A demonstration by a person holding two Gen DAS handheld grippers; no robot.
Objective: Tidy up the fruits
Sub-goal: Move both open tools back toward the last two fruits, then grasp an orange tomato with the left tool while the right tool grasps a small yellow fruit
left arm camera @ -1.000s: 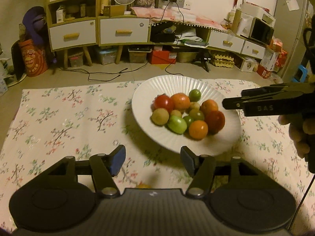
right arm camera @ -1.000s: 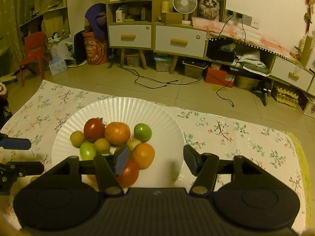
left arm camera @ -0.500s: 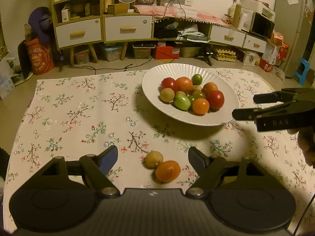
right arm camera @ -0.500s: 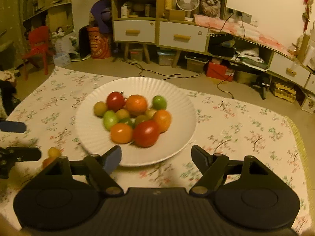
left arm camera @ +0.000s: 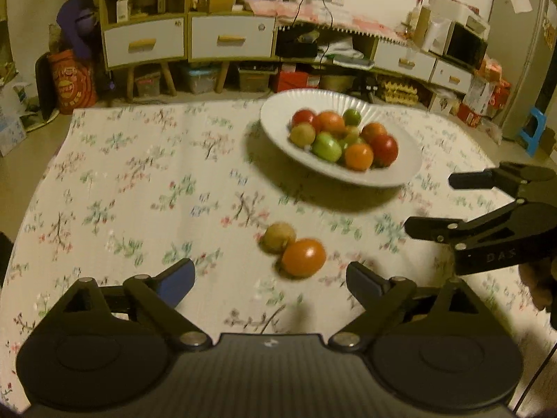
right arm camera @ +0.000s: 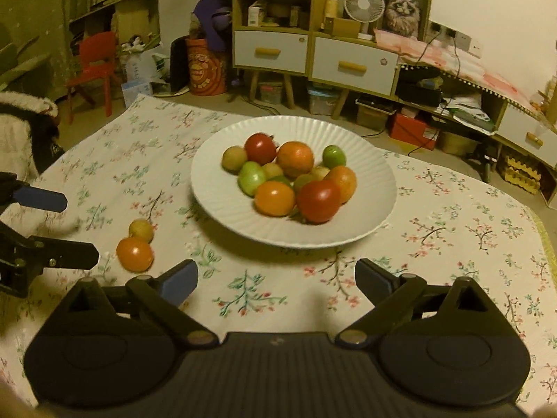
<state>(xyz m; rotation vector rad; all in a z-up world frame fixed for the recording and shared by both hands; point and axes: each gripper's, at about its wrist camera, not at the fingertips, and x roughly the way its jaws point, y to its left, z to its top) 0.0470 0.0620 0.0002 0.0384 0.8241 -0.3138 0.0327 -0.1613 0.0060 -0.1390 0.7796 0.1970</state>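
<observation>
Fruits: most sat heaped on the white plate (right arm camera: 369, 223); an orange tomato (left arm camera: 303, 257) and a yellowish fruit (left arm camera: 278, 237) lay touching on the surface, probably awaiting sorting. You held left tool (left arm camera: 269, 280) and right tool (right arm camera: 276, 280) empty, jaws widening.

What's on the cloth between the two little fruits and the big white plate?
Nothing: in the right wrist view only bare flowered tablecloth lies between the two loose fruits and the white plate.

Floral tablecloth (right arm camera: 452, 223) lying flat, white drawers (right arm camera: 353, 66) standing behind, small fan (right arm camera: 363, 3) sitting on top, red chair (right arm camera: 92, 66) standing at left, cat picture (right arm camera: 403, 8) leaning against wall.
</observation>
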